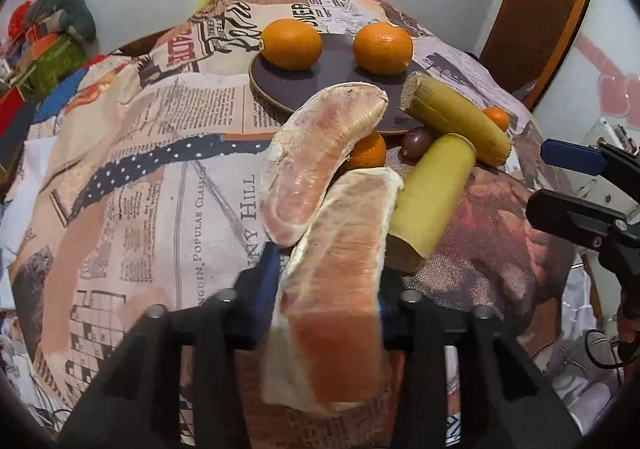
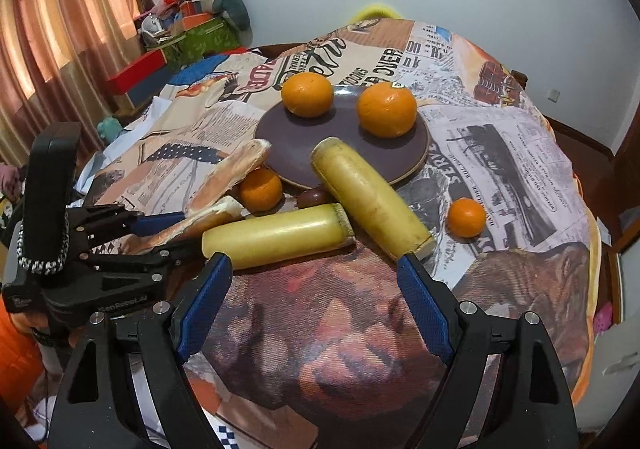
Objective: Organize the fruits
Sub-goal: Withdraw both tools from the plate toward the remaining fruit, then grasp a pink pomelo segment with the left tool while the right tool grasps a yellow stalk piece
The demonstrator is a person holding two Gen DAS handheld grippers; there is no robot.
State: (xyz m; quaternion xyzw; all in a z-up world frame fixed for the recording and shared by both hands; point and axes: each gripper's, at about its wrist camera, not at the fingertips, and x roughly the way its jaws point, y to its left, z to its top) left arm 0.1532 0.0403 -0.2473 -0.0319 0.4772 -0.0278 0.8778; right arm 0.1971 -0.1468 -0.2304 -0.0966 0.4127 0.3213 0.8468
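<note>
On top of a round table [image 2: 520,177] draped in a newspaper-print cloth sits a dark round plate [image 2: 304,145] with two oranges [image 2: 307,94] on it, white wall behind, pinkish curtains [image 2: 60,29] off to the side in the right wrist view. Left gripper [image 1: 328,269] is clamped onto a pink pomelo wedge [image 1: 340,233], pads pressing both flanks, long axis running straight away from the camera toward the plate. A second wedge [image 1: 320,161] leans just past it, curving up and to the right over a small orange [image 1: 370,151]. Right gripper [image 2: 316,281] is spread wide with nothing between the fingers, hovering just short of two yellow sugarcane pieces [image 2: 276,235]: one lies crosswise, the other slants up onto the plate's rim.
</note>
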